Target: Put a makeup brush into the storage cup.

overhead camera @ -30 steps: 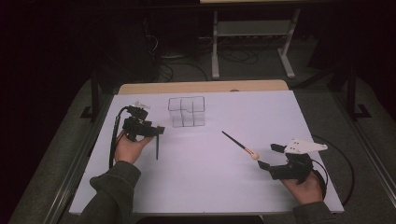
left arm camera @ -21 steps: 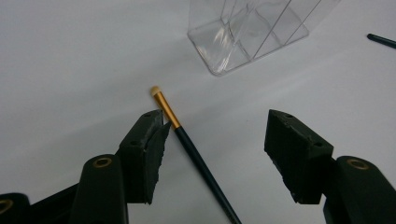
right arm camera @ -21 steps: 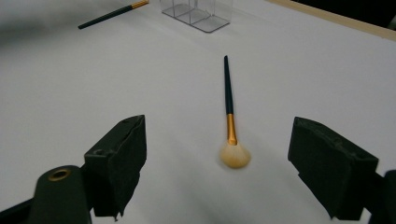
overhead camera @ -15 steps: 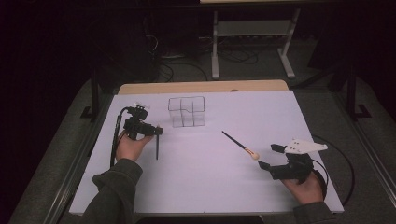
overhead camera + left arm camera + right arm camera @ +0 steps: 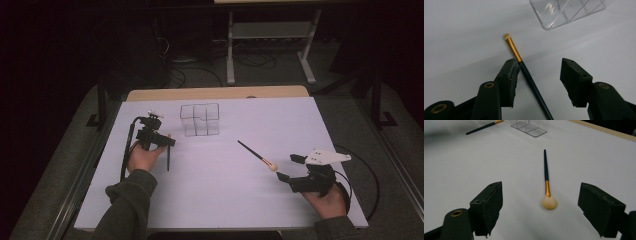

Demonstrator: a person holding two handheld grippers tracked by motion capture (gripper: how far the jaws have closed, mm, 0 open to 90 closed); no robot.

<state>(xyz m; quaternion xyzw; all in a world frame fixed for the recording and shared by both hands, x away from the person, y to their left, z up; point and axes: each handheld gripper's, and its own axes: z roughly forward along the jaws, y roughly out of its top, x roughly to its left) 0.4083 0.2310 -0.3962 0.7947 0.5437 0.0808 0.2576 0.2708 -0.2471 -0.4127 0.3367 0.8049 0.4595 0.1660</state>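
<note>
— Where did the left claw (image 5: pixel 537 82) stand?
— Half open, its jaws just closing around a thin brush (image 5: pixel 524 70) lying on the white surface (image 5: pixel 215 200), one pad touching the handle.
— And the right claw (image 5: pixel 540 212)?
— Wide open and empty, a fluffy brush (image 5: pixel 547 187) lying ahead, near a clear box (image 5: pixel 200 119).

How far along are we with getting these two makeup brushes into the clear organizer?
Nothing is done yet: the clear organizer looks empty. In hand: the left claw straddles the thin brush, its jaws have just been closing, one pad at the handle, not clamped. The fluffy brush lies on the table before the open right claw. Left: grasping and placing both.
</note>
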